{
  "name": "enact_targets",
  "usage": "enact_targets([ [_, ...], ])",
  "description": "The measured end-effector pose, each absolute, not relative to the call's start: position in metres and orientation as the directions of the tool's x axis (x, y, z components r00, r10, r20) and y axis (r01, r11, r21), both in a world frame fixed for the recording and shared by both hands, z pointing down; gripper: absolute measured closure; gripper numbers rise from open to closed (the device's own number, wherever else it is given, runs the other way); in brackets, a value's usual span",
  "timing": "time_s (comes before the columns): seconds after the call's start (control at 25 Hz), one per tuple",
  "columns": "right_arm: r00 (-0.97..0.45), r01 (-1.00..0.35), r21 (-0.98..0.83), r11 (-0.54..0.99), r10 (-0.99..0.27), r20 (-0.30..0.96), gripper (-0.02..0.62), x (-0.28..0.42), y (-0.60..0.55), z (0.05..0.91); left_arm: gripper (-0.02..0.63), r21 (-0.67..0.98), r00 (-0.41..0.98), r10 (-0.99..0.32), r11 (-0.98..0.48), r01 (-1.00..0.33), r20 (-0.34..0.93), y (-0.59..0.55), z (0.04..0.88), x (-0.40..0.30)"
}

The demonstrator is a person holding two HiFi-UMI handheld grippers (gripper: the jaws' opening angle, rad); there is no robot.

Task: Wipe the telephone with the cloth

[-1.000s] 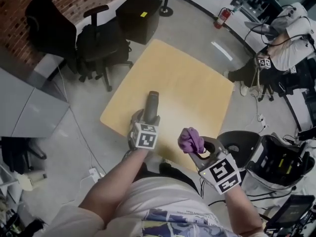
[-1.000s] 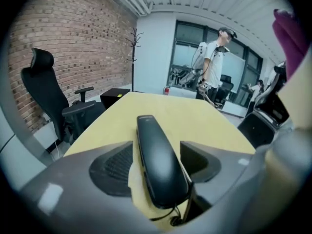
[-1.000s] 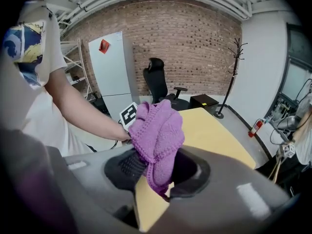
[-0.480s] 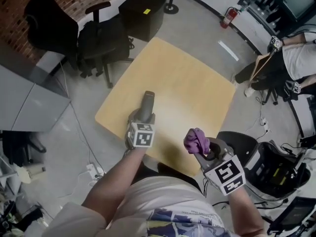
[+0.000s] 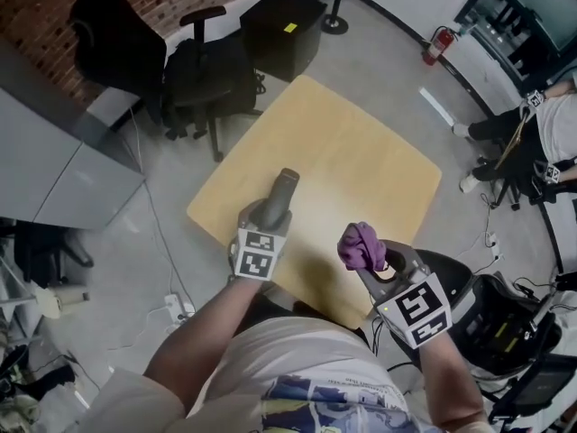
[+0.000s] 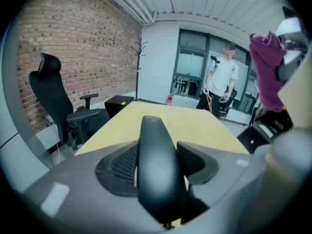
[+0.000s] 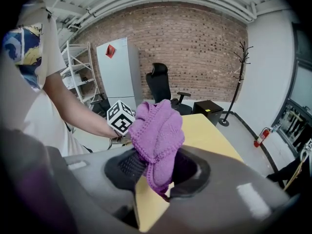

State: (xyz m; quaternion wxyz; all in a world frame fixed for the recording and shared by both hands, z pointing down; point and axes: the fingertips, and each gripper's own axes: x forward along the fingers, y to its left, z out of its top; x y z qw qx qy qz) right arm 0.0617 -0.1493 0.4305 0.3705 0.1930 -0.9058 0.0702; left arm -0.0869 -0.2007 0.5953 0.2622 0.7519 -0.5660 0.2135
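Note:
A dark telephone handset (image 5: 279,197) stands upright in my left gripper (image 5: 270,215), held above the near edge of the yellow table (image 5: 343,142). In the left gripper view the handset (image 6: 155,160) fills the gap between the jaws, which press on both its sides. A bunched purple cloth (image 5: 361,245) sticks up out of my right gripper (image 5: 373,262), to the right of the handset and apart from it. The right gripper view shows the cloth (image 7: 158,138) pinched between the jaws, with the left gripper's marker cube (image 7: 121,117) behind it.
Two black office chairs (image 5: 203,70) and a black box (image 5: 284,27) stand beyond the table's far left side. Another black chair (image 5: 451,273) is just right of my right gripper. A grey cabinet (image 5: 54,161) is at left, and a seated person (image 5: 554,124) at far right.
Both grippers keep their holds and stay side by side over the table's near edge. The head view has shifted a little, so the table and chairs sit differently in frame.

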Motion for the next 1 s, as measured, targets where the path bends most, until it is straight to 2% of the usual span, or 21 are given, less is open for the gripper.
enact_targets([
  [0.24,-0.696,-0.392,0.033,0.919,-0.32,0.643,0.472,0.038,-0.162,0.407,0.359,0.173,0.365,-0.775,-0.323,-0.93,0.515,-0.185,0.538,-0.078],
  [0.4,-0.737,-0.365,0.042,0.93,-0.316,0.597,0.472,0.018,-0.162,0.388,0.358,0.19,0.473,-0.742,-0.439,-0.878,0.475,-0.166,0.506,-0.051],
  [0.72,-0.813,-0.24,0.042,0.97,-0.225,0.538,0.472,-0.049,-0.146,0.362,0.357,0.199,0.596,-0.675,-0.573,-0.795,0.434,-0.152,0.479,-0.016],
  [1.0,-0.821,-0.188,-0.019,0.982,-0.146,0.552,0.472,-0.074,-0.126,0.377,0.357,0.19,0.646,-0.648,-0.632,-0.752,0.403,-0.149,0.459,-0.007],
])
